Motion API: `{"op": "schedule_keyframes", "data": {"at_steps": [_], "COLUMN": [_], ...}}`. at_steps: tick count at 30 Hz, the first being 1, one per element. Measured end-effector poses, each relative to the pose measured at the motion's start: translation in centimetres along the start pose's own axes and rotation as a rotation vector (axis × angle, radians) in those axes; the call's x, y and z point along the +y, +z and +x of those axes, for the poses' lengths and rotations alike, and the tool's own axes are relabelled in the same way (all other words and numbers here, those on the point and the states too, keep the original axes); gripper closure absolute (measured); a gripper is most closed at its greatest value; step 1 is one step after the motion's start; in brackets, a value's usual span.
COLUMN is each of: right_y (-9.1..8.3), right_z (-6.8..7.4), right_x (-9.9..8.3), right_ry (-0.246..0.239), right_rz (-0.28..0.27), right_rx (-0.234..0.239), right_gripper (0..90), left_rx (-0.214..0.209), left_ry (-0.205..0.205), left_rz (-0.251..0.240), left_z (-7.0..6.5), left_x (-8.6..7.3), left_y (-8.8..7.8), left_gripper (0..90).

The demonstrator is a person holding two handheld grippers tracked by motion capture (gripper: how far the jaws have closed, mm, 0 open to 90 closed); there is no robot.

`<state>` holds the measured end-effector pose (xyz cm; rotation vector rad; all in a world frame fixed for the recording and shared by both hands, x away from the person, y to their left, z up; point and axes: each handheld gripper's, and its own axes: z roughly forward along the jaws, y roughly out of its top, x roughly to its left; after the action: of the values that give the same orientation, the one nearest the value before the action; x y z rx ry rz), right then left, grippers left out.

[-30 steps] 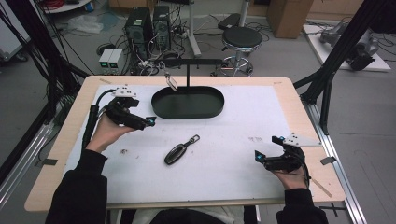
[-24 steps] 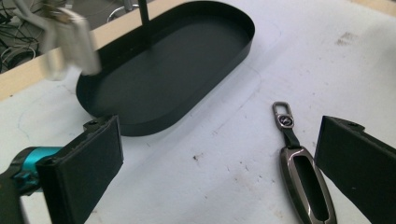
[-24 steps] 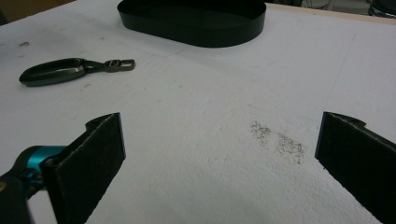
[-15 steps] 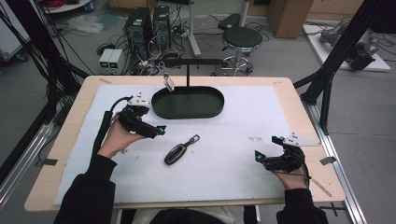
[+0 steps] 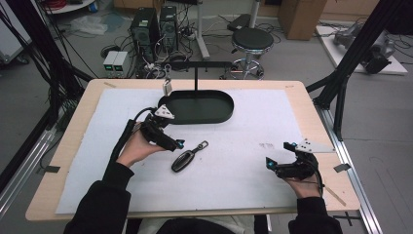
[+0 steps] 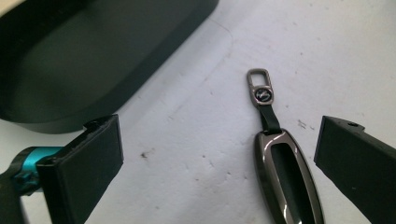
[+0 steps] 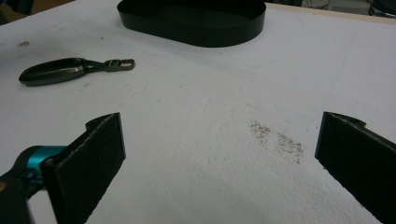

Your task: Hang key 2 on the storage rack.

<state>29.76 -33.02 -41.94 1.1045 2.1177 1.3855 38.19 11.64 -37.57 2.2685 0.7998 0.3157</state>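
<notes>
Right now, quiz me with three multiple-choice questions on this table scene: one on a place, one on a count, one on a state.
1. Where does the dark glossy oval key fob lie?
A. inside the tray
B. on the white table cover
C. between the right gripper's jaws

2. How many black oval metal trays stand on the table?
A. one
B. two
C. three

3. How does the left gripper stand?
A. shut on the fob
B. shut, empty
C. open

Answers:
1 B, the fob rests on the cover, in front of the tray.
2 A, a single tray shows.
3 C, its jaws stand wide apart, touching nothing.
</notes>
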Motion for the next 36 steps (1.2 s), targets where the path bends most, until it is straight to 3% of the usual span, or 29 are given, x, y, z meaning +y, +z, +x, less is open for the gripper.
{"op": "schedule_keyframes", "data": {"at_steps": [5, 9, 17, 36], "right_y": [0.0, 0.0, 0.1, 0.2], "right_z": [0.0, 0.0, 0.0, 0.0], "right_x": [0.0, 0.0, 0.0, 0.0], "right_ry": [0.0, -0.005, -0.006, -0.011], "right_rz": [-0.001, 0.0, 0.002, 0.005], "right_rx": [0.0, 0.001, 0.001, 0.009], "right_gripper": [0.8, 0.8, 0.8, 0.8], "left_rx": [-0.012, -0.027, -0.059, -0.084], "left_ry": [-0.008, -0.013, 0.003, 0.033], "left_rz": [0.041, 0.045, 0.104, 0.217], "left_z": [-0.5, -0.8, -1.1, -2.4], "left_x": [0.3, 0.4, 0.3, 0.5], "left_y": [1.4, 2.1, 3.5, 5.9], "left_gripper": [1.9, 2.5, 2.5, 4.8]}}
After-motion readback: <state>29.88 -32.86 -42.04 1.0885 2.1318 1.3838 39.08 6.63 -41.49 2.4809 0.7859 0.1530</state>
